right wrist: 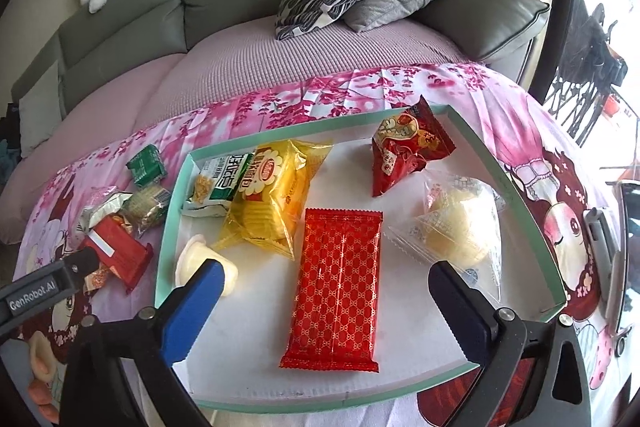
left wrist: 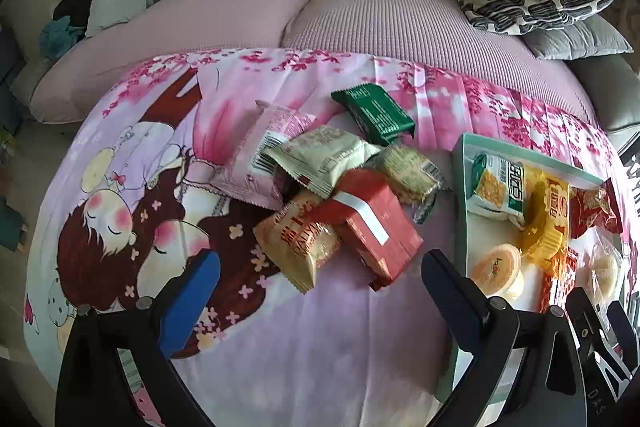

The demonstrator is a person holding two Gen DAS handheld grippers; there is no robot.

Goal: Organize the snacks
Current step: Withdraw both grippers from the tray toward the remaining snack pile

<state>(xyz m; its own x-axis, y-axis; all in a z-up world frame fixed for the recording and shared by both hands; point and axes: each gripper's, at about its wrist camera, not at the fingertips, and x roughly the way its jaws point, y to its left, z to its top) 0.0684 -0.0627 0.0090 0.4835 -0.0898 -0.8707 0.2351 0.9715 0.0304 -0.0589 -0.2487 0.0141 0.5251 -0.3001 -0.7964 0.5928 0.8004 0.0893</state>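
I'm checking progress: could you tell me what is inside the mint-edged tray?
The tray holds a red patterned packet, yellow bag, green-white pack, red pouch, clear-wrapped buns and jelly cup. Anything beneath them is hidden.

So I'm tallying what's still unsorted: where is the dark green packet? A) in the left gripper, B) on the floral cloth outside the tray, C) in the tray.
B: the dark green packet lies on the floral cloth, beyond the tray.
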